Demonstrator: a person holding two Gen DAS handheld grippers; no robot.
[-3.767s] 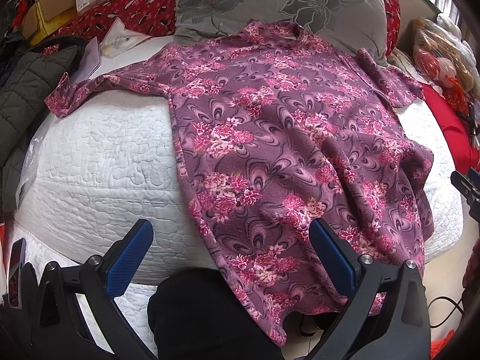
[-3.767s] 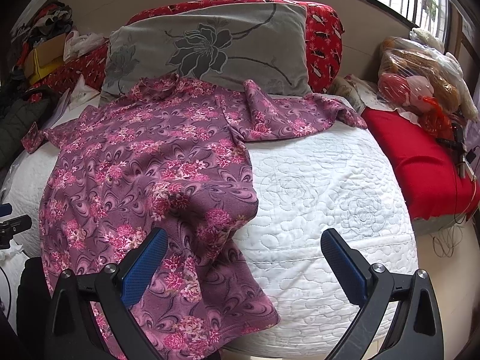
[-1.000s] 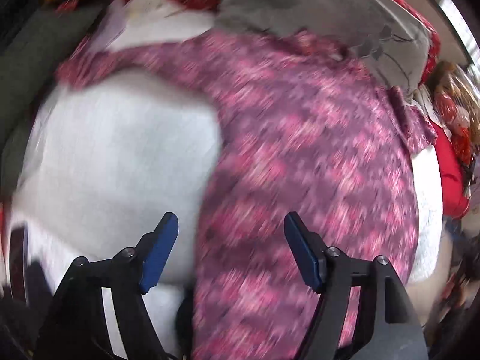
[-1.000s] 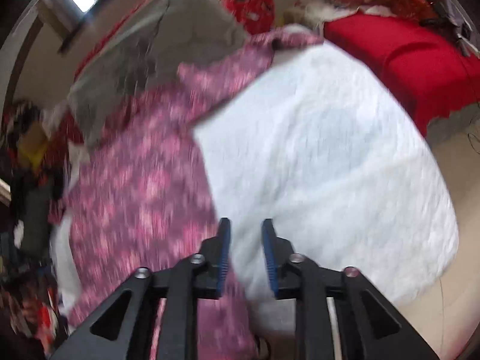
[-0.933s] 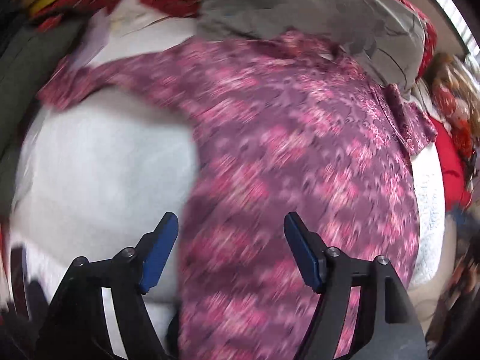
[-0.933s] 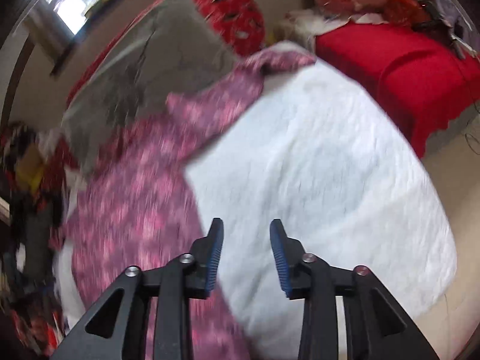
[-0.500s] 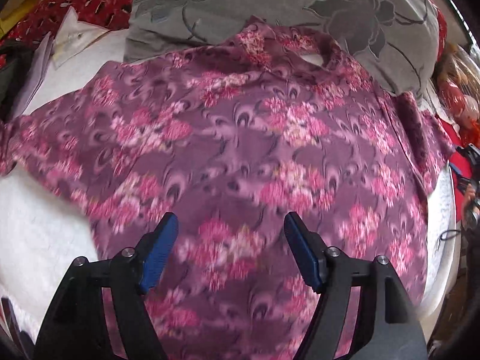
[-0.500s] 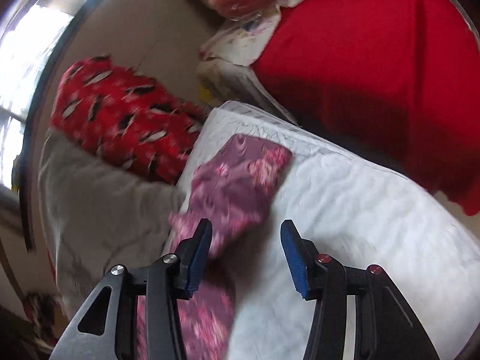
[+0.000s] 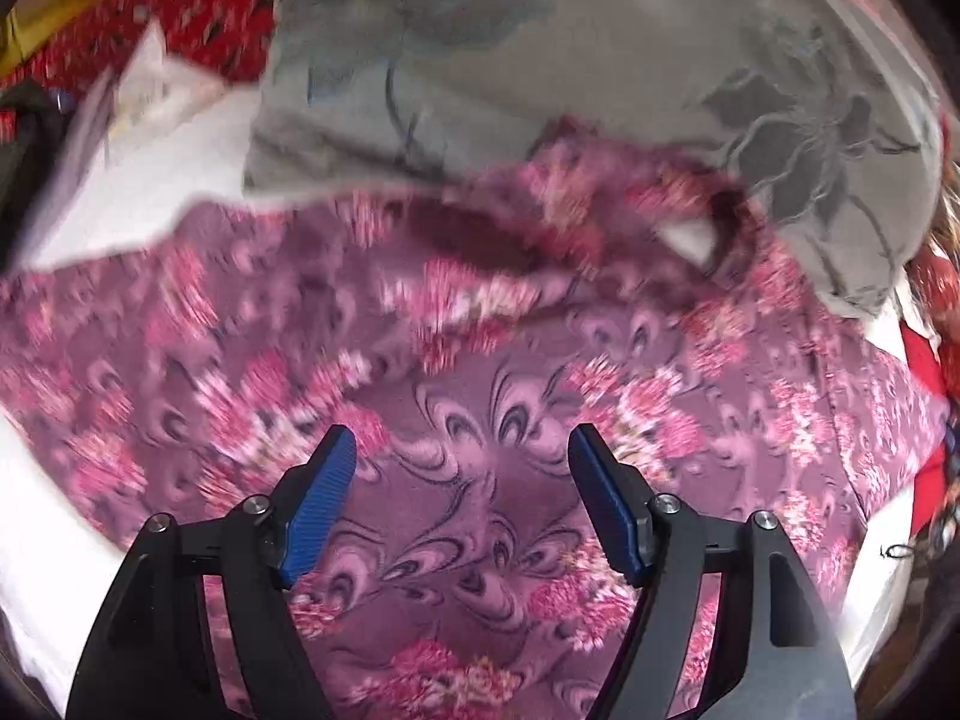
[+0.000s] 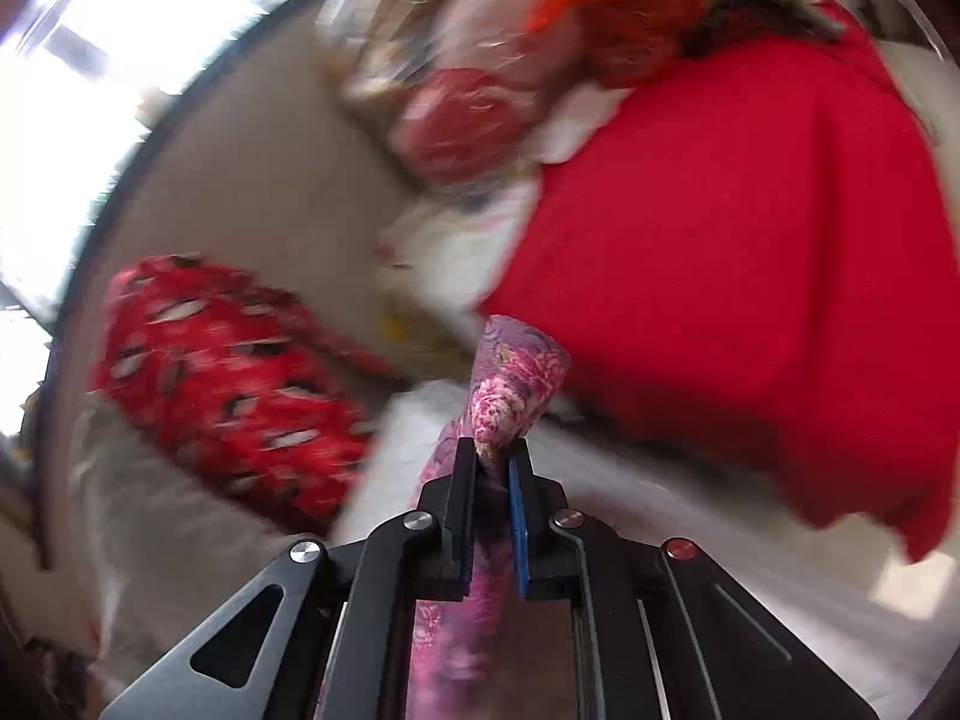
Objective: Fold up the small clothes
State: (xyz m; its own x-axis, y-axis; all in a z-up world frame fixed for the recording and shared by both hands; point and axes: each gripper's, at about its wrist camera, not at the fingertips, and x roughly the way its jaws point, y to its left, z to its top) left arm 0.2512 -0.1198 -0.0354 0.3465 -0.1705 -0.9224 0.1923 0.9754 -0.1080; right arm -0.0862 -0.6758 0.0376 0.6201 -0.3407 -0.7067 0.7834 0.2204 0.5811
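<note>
A purple floral top (image 9: 480,372) lies spread on the white quilted bed, its collar (image 9: 600,222) toward the grey pillow. My left gripper (image 9: 461,450) is open and empty, hovering over the chest of the top just below the collar. My right gripper (image 10: 493,450) is shut on the end of the top's sleeve (image 10: 516,384), whose cuff sticks up past the fingertips. The rest of the sleeve runs back under the gripper.
A grey flowered pillow (image 9: 540,60) lies behind the collar. A red patterned pillow (image 10: 228,372) sits left of the right gripper. A red blanket (image 10: 750,252) and bagged items (image 10: 480,108) lie beyond the bed's right side. Papers (image 9: 156,96) lie at far left.
My right gripper has closed on the sleeve end, which it was only straddling half a second ago. My left gripper has moved up the top toward the collar, still open.
</note>
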